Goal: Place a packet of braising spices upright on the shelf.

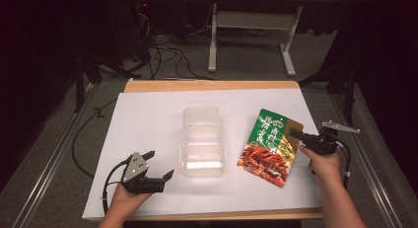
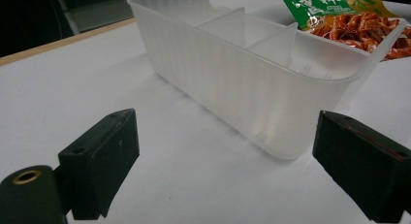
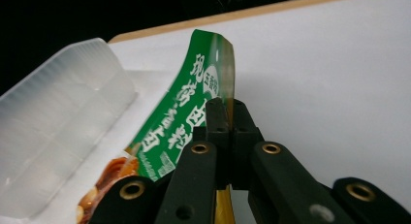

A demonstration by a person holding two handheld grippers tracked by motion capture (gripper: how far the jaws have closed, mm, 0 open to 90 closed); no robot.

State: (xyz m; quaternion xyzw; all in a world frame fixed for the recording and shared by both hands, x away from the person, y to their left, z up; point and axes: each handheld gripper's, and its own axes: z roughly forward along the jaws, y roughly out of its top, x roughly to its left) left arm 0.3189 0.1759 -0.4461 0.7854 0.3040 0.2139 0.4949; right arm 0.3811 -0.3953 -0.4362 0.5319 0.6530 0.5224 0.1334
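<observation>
Dark room behind, cables and grey frame legs on floor beyond counter [image 1: 148,198]. Counter white-topped, wooden edge at far side. Clear divided container [image 1: 201,140] at centre, compartments empty. Snack pouch [image 1: 268,146], green top, lies just right of container, upper right edge lifted. Right gripper [image 1: 297,134]: fingers clenched on that pouch edge. Left gripper [image 1: 158,165]: fingers released, holding nothing, near container's near left corner. Likely aim: pouch into container; grasp made, transfer not yet done. Container wall stands between pouch and compartments.

green snack pouch [image 1: 266,146] – flat beside clear divided container [image 1: 201,141], right edge lifted, pinched in right claw [image 1: 296,134].
</observation>
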